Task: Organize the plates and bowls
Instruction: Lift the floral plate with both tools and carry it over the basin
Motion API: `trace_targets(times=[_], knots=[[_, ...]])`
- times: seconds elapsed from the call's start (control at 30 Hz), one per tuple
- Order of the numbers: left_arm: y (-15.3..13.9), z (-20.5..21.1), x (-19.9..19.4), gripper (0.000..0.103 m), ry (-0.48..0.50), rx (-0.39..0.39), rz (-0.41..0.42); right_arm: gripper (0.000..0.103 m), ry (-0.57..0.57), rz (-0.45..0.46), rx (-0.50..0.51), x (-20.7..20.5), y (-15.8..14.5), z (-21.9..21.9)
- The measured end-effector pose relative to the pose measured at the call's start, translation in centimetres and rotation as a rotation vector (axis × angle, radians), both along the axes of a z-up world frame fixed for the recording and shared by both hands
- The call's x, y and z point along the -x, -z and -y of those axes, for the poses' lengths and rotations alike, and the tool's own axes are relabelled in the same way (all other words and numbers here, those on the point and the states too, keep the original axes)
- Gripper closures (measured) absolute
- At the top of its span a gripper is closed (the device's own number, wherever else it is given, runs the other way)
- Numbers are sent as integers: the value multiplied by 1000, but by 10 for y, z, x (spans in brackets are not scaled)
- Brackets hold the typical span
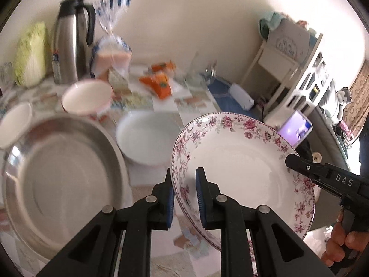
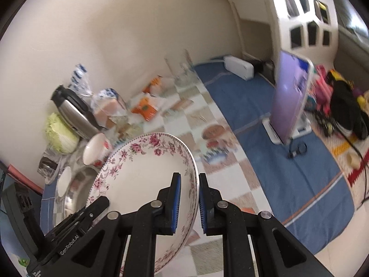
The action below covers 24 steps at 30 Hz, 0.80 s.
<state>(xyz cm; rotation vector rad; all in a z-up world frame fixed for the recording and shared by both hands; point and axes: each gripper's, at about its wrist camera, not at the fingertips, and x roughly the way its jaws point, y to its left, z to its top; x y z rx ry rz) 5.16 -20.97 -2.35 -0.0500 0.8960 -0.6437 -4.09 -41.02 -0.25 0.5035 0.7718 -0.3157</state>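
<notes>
A white plate with a pink flower rim hangs tilted above the table, held from both sides. My left gripper is shut on its near-left rim. My right gripper is shut on the opposite rim and shows in the left wrist view as a black arm. Below on the table lie a large steel basin, a white bowl, a red-patterned bowl and a small white dish.
A steel thermos, a cabbage, bagged bread and orange packets crowd the back of the checked tablecloth. A phone on a stand stands on the blue mat; a white shelf lies beyond.
</notes>
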Motion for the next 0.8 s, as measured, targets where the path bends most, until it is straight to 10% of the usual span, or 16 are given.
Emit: trace_targets(times=[0.8], knots=[[-4, -136, -66, 85, -298, 122, -18, 87, -276, 6, 29, -125, -13, -114]])
